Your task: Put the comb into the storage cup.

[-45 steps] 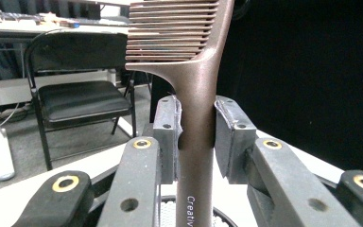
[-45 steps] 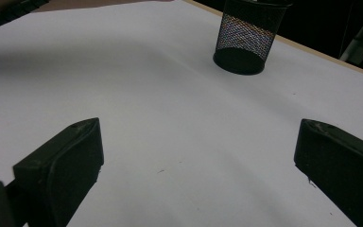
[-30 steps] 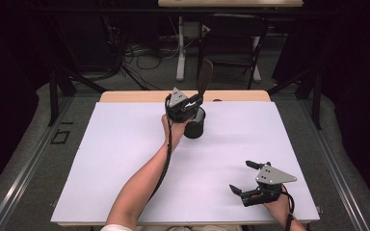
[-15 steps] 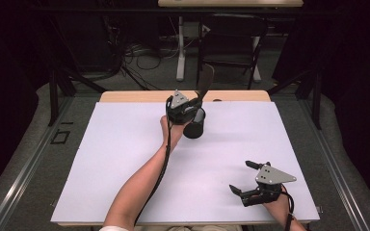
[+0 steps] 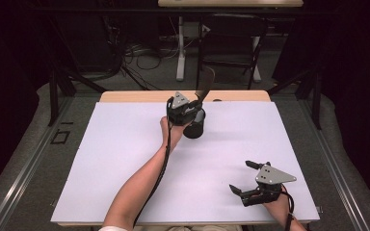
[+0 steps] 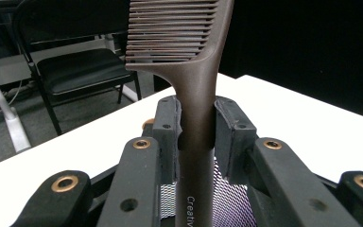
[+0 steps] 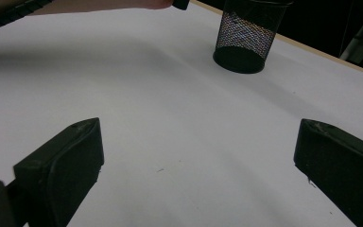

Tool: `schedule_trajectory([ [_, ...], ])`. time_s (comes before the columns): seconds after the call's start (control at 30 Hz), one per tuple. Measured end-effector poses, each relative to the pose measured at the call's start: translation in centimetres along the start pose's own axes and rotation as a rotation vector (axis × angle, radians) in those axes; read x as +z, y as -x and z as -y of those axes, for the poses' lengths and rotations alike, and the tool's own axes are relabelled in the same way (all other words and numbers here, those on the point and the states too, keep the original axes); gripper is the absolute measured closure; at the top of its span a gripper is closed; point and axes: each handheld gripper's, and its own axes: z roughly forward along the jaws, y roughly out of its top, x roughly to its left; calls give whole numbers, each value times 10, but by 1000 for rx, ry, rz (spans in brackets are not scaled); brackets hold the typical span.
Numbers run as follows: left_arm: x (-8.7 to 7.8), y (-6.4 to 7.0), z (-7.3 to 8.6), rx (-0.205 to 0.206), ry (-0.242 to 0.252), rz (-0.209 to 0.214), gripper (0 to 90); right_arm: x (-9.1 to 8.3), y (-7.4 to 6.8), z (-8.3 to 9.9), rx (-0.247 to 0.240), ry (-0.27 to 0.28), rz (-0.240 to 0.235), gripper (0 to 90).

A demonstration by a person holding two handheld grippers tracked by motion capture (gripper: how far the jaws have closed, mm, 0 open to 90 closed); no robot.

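Note:
A dark brown comb point(image 6: 196, 94) stands upright with its handle clamped between the pads of my left gripper point(image 6: 196, 130), teeth end up. In the high view the left gripper point(image 5: 191, 111) holds the comb point(image 5: 203, 90) directly over a black mesh cup point(image 5: 194, 129) near the table's far edge. The handle's lower end reaches down toward the cup's mesh point(image 6: 231, 198). My right gripper point(image 5: 247, 176) rests low at the near right of the white table point(image 5: 125, 159), jaws wide apart with nothing between them. From the right gripper view the mesh cup point(image 7: 248, 35) stands far ahead.
A wooden strip point(image 5: 135, 96) runs along the table's far edge. Beyond it are a black folding chair point(image 5: 231, 43), a white desk leg and loose cables on the floor. Metal rails flank the table on both sides.
The left gripper with the comb has shifted slightly lower over the mesh cup. The right gripper has stayed where it was.

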Motion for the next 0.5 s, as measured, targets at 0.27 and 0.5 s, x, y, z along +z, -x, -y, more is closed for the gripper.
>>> schedule_trajectory([
  [0.27,0,0,2,5,-22,-3,723,0,0,0,-1,-4,0,19],
  [0.5,0,-1,5,8,-38,-5,723,0,0,0,-1,-5,1,19],
])
